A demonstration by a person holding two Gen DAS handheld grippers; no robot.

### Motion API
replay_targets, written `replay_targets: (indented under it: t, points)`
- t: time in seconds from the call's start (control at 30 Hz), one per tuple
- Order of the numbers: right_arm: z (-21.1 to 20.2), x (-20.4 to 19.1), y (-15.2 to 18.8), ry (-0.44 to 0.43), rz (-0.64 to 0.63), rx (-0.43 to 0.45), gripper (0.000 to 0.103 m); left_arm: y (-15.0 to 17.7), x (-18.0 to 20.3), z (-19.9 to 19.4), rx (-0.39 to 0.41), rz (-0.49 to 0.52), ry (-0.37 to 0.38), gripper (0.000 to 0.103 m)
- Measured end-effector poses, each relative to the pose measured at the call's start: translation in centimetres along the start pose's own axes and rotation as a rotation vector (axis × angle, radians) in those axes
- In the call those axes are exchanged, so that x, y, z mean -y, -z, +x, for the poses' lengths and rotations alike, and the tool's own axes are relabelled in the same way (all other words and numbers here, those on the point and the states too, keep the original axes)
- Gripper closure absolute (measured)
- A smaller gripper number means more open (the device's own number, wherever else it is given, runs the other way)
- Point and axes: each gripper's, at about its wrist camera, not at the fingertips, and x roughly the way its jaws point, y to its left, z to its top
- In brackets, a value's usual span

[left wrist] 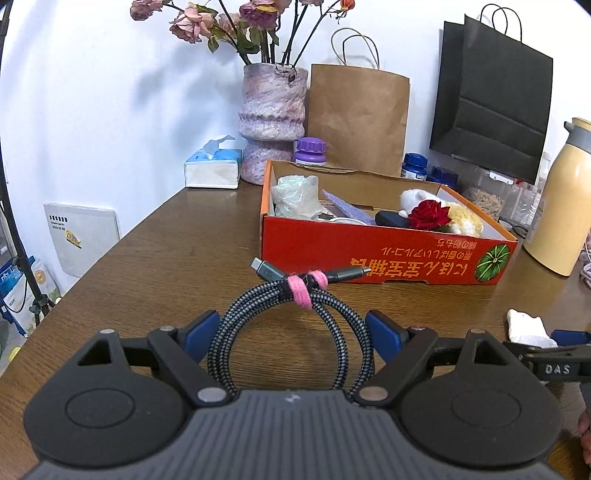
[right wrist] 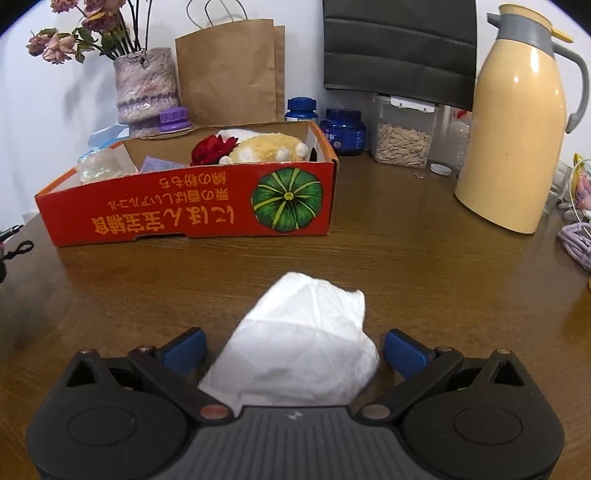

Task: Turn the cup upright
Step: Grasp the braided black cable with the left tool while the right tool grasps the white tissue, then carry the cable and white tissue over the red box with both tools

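- Logging biggest first: wooden table (left wrist: 166,258) carries everything.
- Black paper bag (left wrist: 491,96) and brown paper bag (left wrist: 358,118) stand at the wall; we can't see inside either.
- Orange cardboard box (left wrist: 369,254), open top, print upside down. Inside we see a yellow-white plush toy (right wrist: 269,147), a red rose (right wrist: 212,149) against it, a purple sheet (left wrist: 347,206), a dark flat item (left wrist: 391,218) and a translucent crumpled lump (left wrist: 295,195) at the left end.
- Cream thermos jug (right wrist: 517,129), upright, lid on, right of the box.
- Vase (left wrist: 273,110) behind the box's left corner holds dried roses (left wrist: 221,18).
- Clear seed container (right wrist: 402,144), about half full, lid on.
- Tissue box (left wrist: 212,170) beside the vase, one tissue sticking up.
- Two blue jars (right wrist: 343,131) and a purple-lid bottle (left wrist: 310,149) behind the box, all capped.
- Braided cable (left wrist: 291,332), coiled and tied with a pink strap, lies in front of the box.
- White crumpled wad (right wrist: 303,339) lies on the table.
- Left gripper (left wrist: 293,325): fingers wide, cable coil between them, pads just beside its sides.
- Right gripper (right wrist: 295,343): fingers wide, wad between them, pads clear of it.
- Cup: we cannot tell where it is.
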Motion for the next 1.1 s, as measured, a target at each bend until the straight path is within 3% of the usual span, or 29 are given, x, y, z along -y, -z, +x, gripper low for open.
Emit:
replay_targets:
  t: [0.2, 0.27, 0.33, 0.37, 0.53, 0.8, 1.1]
  points:
    - [0.6, -0.2, -0.6, 0.000, 0.002, -0.002, 0.000, 0.1, 0.0, 0.0, -0.005, -0.001, 0.001, 0.016]
    - [0.5, -0.2, -0.6, -0.009, 0.000, 0.003, 0.004, 0.2, 0.0, 0.0, -0.003, -0.001, -0.002, 0.016]
    - [0.1, -0.4, -0.5, -0.020, -0.011, 0.029, 0.033, 0.1, 0.0, 0.0, -0.001, -0.005, 0.000, 0.016]
    - [-0.1, -0.5, -0.5, -0.024, -0.014, 0.038, 0.035, 0.2, 0.1, 0.0, 0.000, -0.005, -0.001, 0.016]
    - [-0.6, -0.8, -0.4, -0.043, -0.033, 0.057, 0.066, 0.2, 0.2, -0.1, 0.000, -0.002, 0.002, 0.016]
    - [-1.6, -1.1, -0.2, -0.062, -0.038, 0.115, 0.070, 0.2, 0.6, -0.3, 0.006, 0.003, 0.005, 0.016]
    - [-3.7, -3.0, -0.7, -0.140, -0.074, 0.204, 0.071, -0.5, 1.1, -0.6, 0.012, -0.020, 0.024, 0.016]
